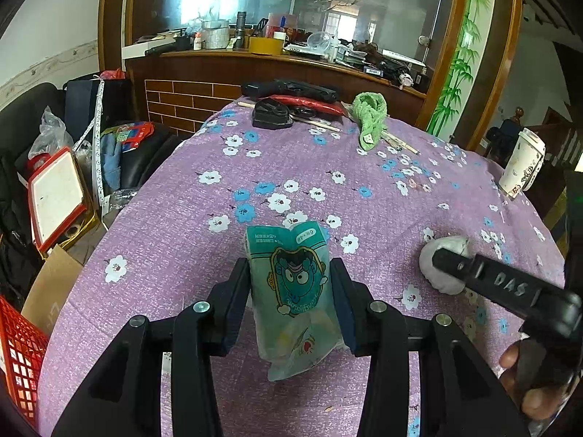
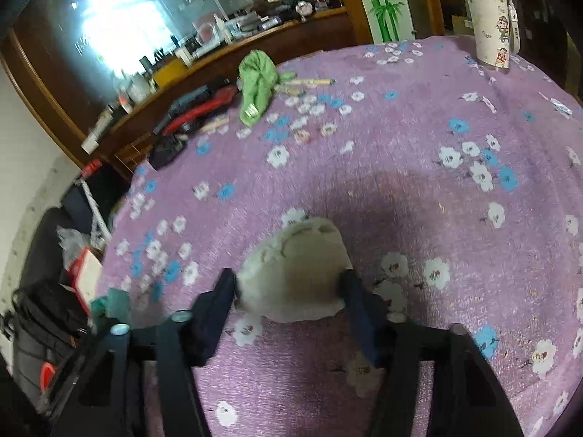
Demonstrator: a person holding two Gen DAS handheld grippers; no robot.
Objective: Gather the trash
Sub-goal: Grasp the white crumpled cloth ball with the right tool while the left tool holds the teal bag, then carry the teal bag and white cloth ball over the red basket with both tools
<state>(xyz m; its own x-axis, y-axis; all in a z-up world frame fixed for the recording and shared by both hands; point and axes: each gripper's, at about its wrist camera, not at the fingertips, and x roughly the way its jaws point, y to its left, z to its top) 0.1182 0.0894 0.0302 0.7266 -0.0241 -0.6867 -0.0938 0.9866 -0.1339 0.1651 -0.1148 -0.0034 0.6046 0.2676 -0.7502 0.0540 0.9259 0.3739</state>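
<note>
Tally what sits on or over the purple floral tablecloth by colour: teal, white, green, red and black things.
Teal: 1, tissue packet held in the left gripper
White: 2, crumpled paper wad, cartoon cup
Green: 1, cloth
Red: 1, red tool
Black: 2, pouch, power tool
Total: 7

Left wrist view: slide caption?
Left tongs grip a teal wrapper; right tongs reach a white wad.
</note>
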